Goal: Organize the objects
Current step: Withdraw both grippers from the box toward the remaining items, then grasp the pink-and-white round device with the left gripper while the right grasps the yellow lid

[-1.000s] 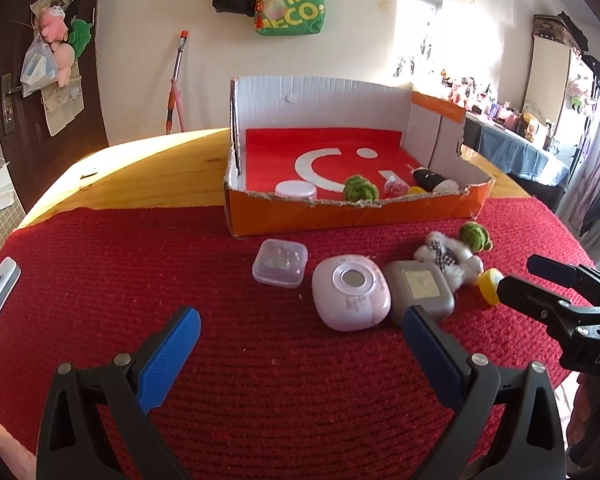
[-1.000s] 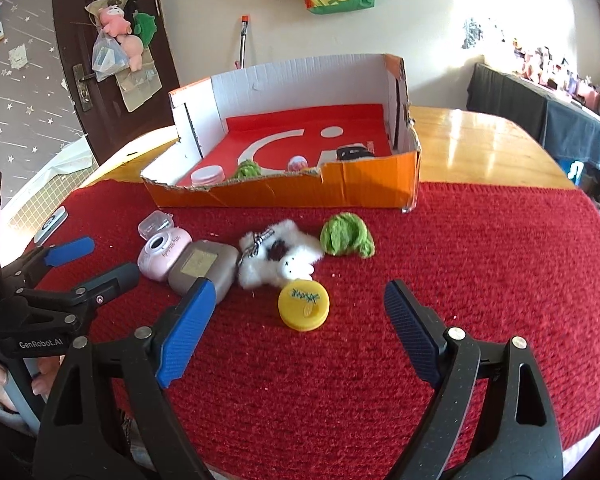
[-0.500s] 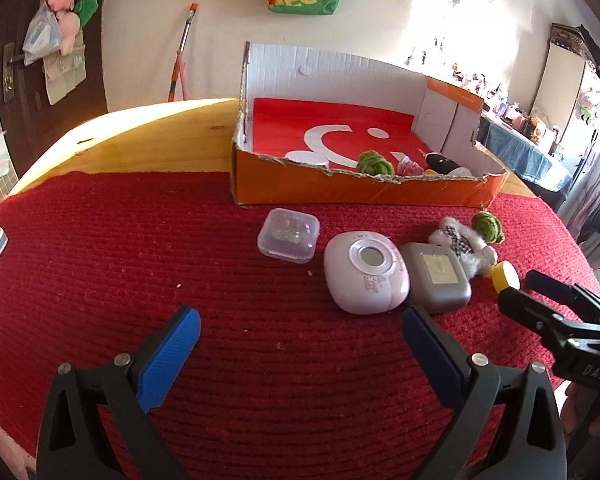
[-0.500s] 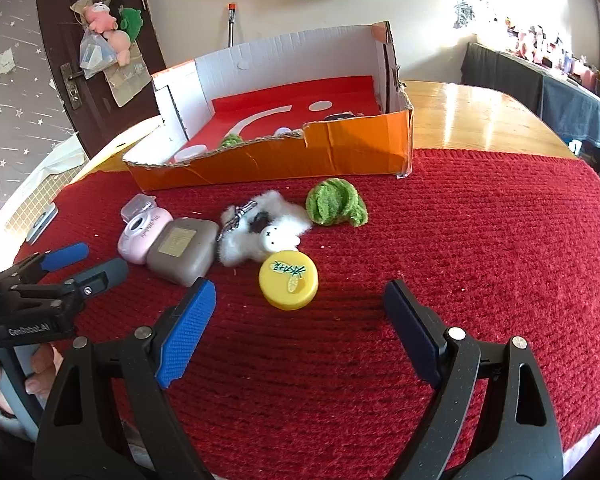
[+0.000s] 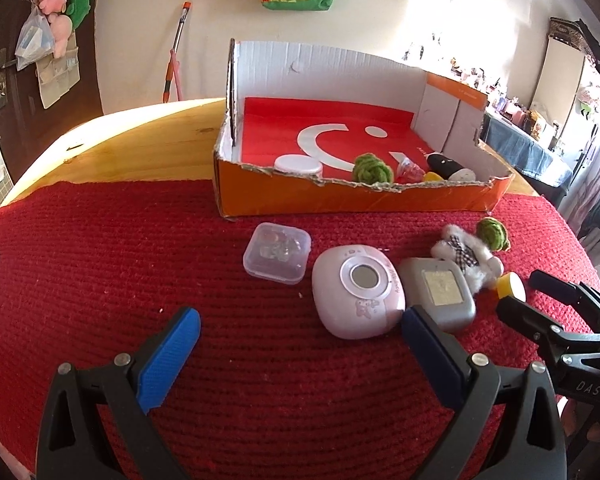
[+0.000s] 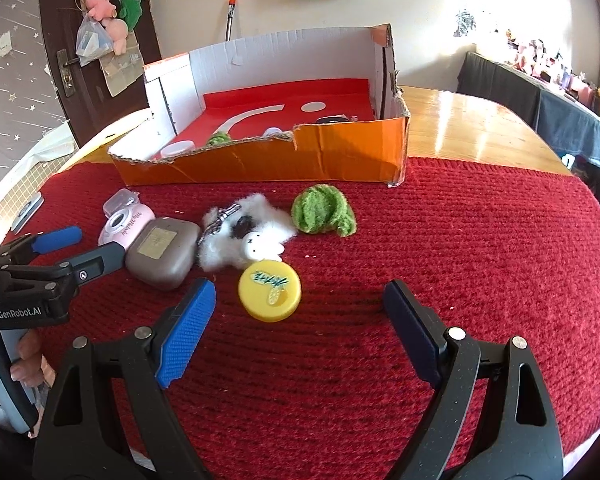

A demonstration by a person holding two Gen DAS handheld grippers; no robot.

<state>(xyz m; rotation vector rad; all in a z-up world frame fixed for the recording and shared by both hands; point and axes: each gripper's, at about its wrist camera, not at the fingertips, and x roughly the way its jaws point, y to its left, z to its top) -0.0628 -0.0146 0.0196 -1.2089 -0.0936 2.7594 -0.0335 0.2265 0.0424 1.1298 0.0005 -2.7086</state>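
R wrist: yellow lid (image 6: 269, 296) btwn open fingers (image 6: 188, 328).

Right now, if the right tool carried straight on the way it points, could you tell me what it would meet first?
Most likely the yellow lid, which lies on the red mat just ahead, between the open tips of the right tool. Depth is hard to judge, so it might touch the mat first.

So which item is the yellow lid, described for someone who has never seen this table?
Start at the orange cardboard box on the red knitted mat. A row of small items lies in front of it; nearest the right gripper sits the yellow lid, beside a white plush toy. It is the only flat yellow disc, with green markings on top.
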